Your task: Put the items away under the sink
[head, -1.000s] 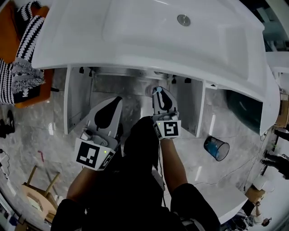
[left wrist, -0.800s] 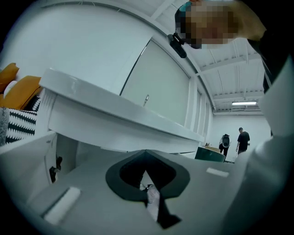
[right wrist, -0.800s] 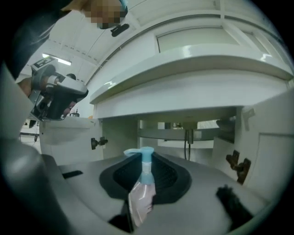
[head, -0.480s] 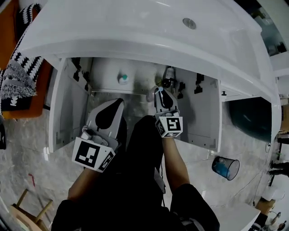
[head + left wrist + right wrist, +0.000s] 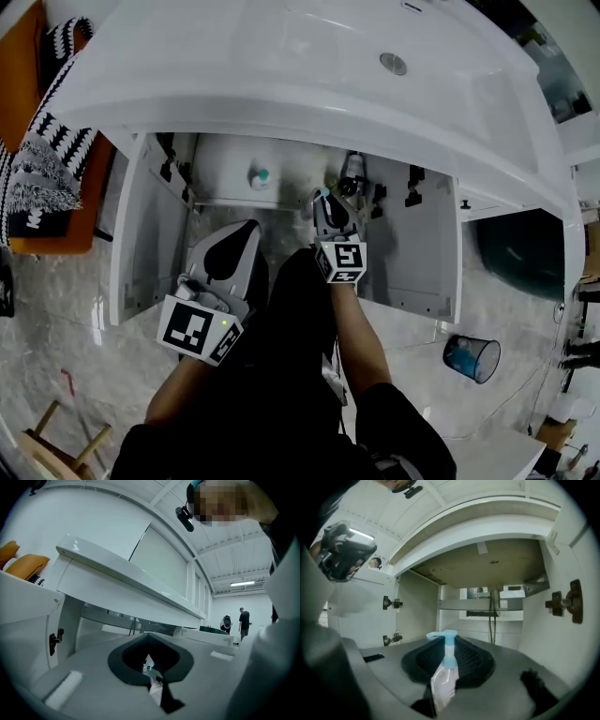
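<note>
The white sink cabinet (image 5: pixel 281 192) stands open below the basin. My right gripper (image 5: pixel 322 201) is at its opening, shut on a pale pink pump bottle (image 5: pixel 443 684) with a light blue pump head, upright between the black pads. In the right gripper view the gripper (image 5: pixel 449 660) points into the cabinet toward the drain pipe (image 5: pixel 493 604). A small bottle with a teal cap (image 5: pixel 258 176) stands inside at the back left. My left gripper (image 5: pixel 247 230) hangs lower left of the opening, its jaws (image 5: pixel 149 660) together with nothing between them.
The cabinet doors (image 5: pixel 141 234) (image 5: pixel 417 258) swing out on both sides, with hinges on the inner walls. The drain trap (image 5: pixel 352 173) hangs at the middle back. A blue bin (image 5: pixel 472 357) sits on the floor at right, a wooden stool (image 5: pixel 66 450) at lower left, and a striped cloth (image 5: pixel 47 159) on an orange seat at left.
Both grippers have come down in front of the cabinet, and its inside with the teal-capped bottle now shows. The right gripper with the pump bottle has moved up to the opening.
</note>
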### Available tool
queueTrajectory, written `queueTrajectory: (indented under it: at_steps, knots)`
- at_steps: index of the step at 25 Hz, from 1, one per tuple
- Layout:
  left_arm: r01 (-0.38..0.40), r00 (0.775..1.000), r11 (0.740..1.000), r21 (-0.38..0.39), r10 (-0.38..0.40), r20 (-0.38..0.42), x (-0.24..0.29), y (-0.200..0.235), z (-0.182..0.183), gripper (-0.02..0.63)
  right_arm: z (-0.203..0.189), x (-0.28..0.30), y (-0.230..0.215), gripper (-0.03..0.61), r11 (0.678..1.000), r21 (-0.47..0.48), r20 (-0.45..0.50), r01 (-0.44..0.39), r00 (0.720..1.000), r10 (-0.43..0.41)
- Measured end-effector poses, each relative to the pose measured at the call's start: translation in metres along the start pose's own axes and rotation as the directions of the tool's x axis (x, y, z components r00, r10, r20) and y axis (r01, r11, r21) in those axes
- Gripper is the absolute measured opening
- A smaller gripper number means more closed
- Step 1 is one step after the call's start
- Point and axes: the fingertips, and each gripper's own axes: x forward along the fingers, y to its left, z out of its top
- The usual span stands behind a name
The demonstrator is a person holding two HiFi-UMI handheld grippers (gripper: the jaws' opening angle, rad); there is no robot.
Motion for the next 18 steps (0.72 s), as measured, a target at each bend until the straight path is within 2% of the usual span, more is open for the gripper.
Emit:
queueTrajectory:
  at_steps: [18]
  knots:
    - [-0.005, 0.999, 1.000, -0.003, 0.005, -0.042, -0.002, 0.014, -0.017, 0.006, -0.032, 0.066, -0.016, 0.073, 1.000, 0.014, 0.002, 0.015, 1.000, -0.015]
